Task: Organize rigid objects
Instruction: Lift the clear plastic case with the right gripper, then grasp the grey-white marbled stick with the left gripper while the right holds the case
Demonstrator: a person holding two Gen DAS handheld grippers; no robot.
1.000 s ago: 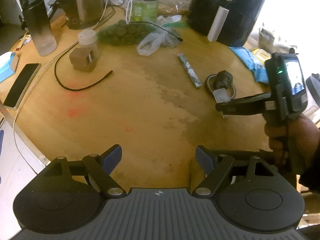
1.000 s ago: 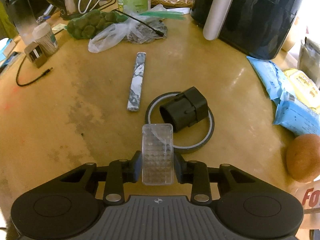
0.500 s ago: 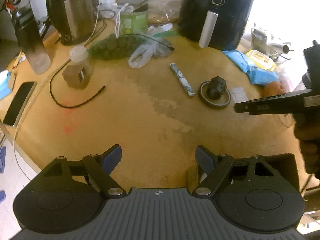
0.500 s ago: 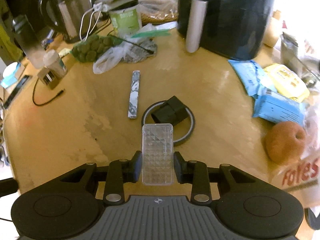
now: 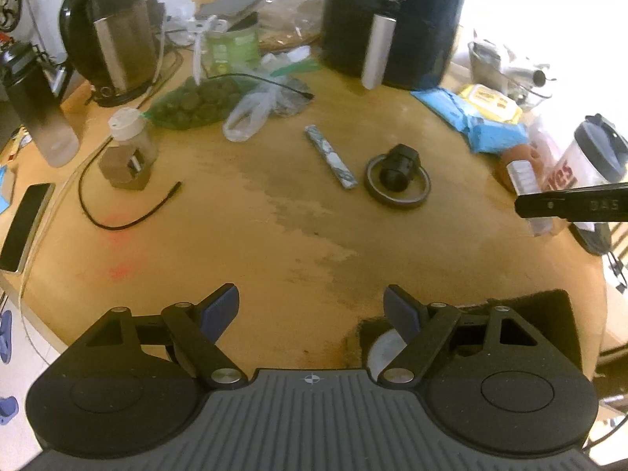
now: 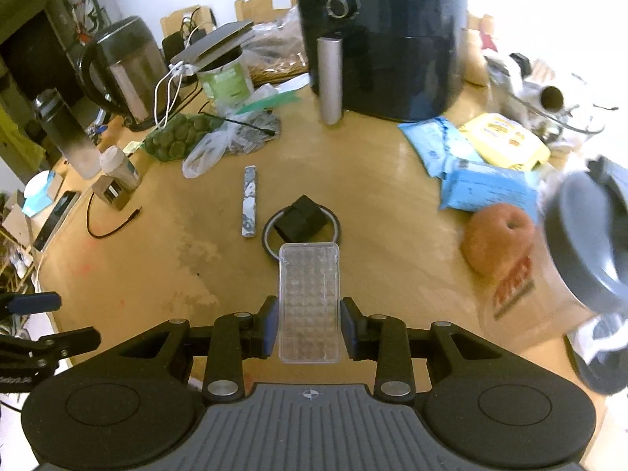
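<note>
My right gripper (image 6: 309,324) is shut on a clear textured plastic box (image 6: 309,298) and holds it above the round wooden table (image 6: 373,180). The box also shows in the left wrist view (image 5: 524,180), at the far right. A black adapter (image 6: 300,218) sits inside a tape ring (image 6: 271,235), just beyond the box. A patterned bar (image 6: 250,200) lies to the ring's left. My left gripper (image 5: 312,308) is open and empty above the table's near edge. The adapter (image 5: 398,163), ring (image 5: 396,198) and bar (image 5: 331,157) lie far ahead of it.
A black air fryer (image 6: 376,35), a kettle (image 6: 125,70) and a green tub (image 6: 227,78) stand at the back. Bagged goods (image 6: 184,137), blue packets (image 6: 482,188), an apple (image 6: 498,235) and a lidded cup (image 6: 581,274) ring the table. A phone (image 5: 25,219) and a cable (image 5: 129,212) lie at left.
My right gripper has lifted the clear box up and back, away from the ring and adapter, and drifted right. My left gripper has also pulled back, still open.
</note>
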